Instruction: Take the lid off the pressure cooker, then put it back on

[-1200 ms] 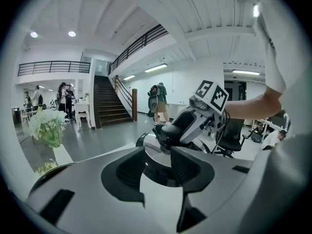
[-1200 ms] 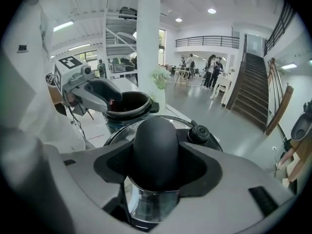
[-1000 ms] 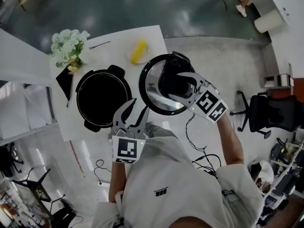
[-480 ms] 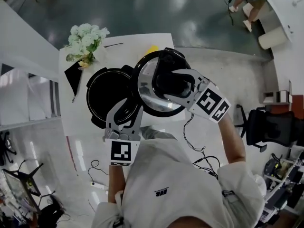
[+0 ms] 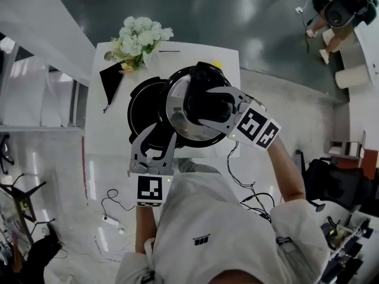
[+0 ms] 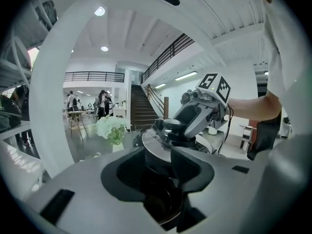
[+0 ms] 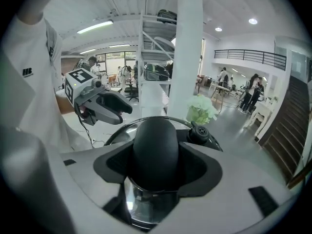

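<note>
The black pressure cooker pot stands uncovered on the white table. My right gripper is shut on the black handle of the steel lid. It holds the lid in the air, overlapping the right part of the pot. My left gripper is open at the pot's near rim, and the dark pot shows between its jaws in the left gripper view. That view also shows the lid and the right gripper just beyond. The left gripper appears beside the lid in the right gripper view.
A bunch of white flowers and a flat black object sit at the table's far left corner. A yellow thing peeks out behind the lid. Cables lie on the floor near my feet. A person stands far off.
The right gripper has carried the lid leftward, from beside the pot to over its right part. The left gripper has moved forward from clear of the pot to its near rim.
</note>
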The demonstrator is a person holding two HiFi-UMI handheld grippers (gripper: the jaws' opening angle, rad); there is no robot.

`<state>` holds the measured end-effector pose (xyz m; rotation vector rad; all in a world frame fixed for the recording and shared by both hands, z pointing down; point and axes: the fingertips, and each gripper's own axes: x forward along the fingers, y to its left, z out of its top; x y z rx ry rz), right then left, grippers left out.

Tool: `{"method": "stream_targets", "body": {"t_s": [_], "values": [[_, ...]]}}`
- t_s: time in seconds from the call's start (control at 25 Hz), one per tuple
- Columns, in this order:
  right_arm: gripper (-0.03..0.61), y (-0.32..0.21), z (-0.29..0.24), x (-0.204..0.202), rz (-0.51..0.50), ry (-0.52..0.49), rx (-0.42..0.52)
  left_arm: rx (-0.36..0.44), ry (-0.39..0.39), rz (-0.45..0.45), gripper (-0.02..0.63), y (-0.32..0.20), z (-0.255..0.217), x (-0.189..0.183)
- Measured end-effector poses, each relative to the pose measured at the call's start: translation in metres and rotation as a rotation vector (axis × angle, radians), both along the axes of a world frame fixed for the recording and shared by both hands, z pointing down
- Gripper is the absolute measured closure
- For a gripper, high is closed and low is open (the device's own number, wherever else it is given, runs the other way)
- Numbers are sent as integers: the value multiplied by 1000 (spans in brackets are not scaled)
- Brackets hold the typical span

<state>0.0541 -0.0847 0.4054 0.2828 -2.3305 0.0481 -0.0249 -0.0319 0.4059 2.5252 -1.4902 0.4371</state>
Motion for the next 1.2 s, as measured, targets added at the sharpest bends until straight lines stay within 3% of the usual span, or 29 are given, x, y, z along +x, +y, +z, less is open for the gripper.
{"method": "stream_targets", "body": {"t_s": [0.6, 0.96, 1.2], "values": [[302, 14, 38, -84, -250, 64, -84, -57, 8, -184, 436, 12, 19, -72], [302, 17, 53, -106, -334, 103, -123, -82, 15, -242, 436, 18, 28, -99], [302, 21, 70, -111, -450, 141, -121, -90, 18, -257, 437, 17, 33, -107]]}}
